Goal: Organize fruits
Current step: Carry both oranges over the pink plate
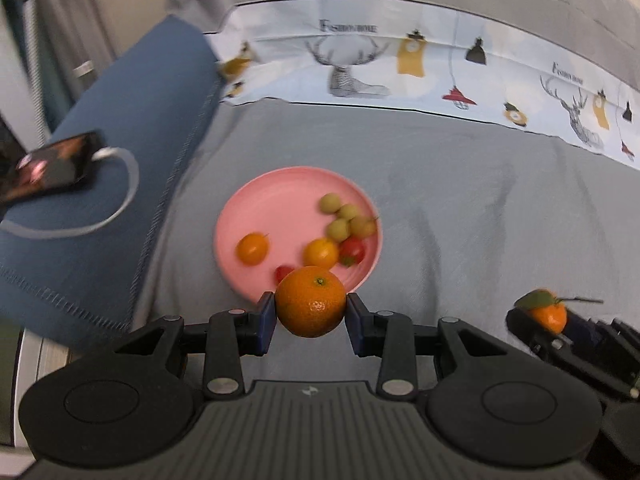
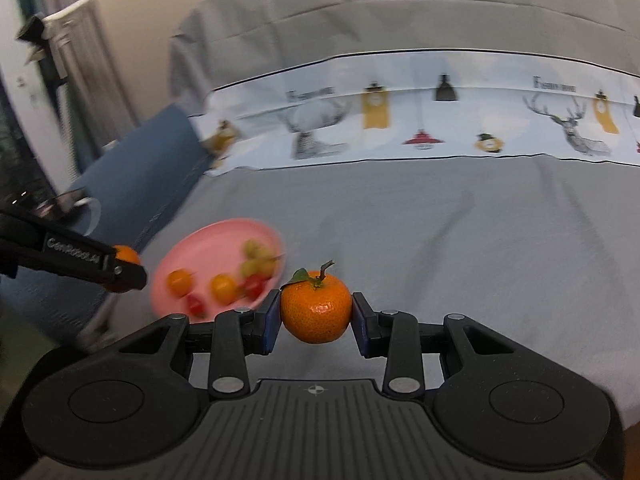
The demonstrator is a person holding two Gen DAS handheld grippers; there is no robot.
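Observation:
My left gripper point(image 1: 311, 312) is shut on an orange mandarin point(image 1: 311, 301) and holds it just over the near rim of a pink plate point(image 1: 272, 204) on the grey bedsheet. The plate holds several green grapes point(image 1: 340, 216), two small orange fruits point(image 1: 252, 249) and red cherry tomatoes point(image 1: 353, 251). My right gripper point(image 2: 315, 314) is shut on a leafy mandarin point(image 2: 316, 309), above the sheet to the right of the plate point(image 2: 208, 248). The left gripper with its mandarin point(image 2: 127, 255) shows at the left of the right wrist view; the right gripper's mandarin point(image 1: 547, 315) shows at the right of the left wrist view.
A blue blanket point(image 1: 132, 128) lies left of the plate, with a phone point(image 1: 48, 168) and a white cable point(image 1: 120, 184) on it. A patterned white band of bedding point(image 1: 400, 64) runs across the far side. The grey sheet point(image 1: 480, 220) stretches to the right.

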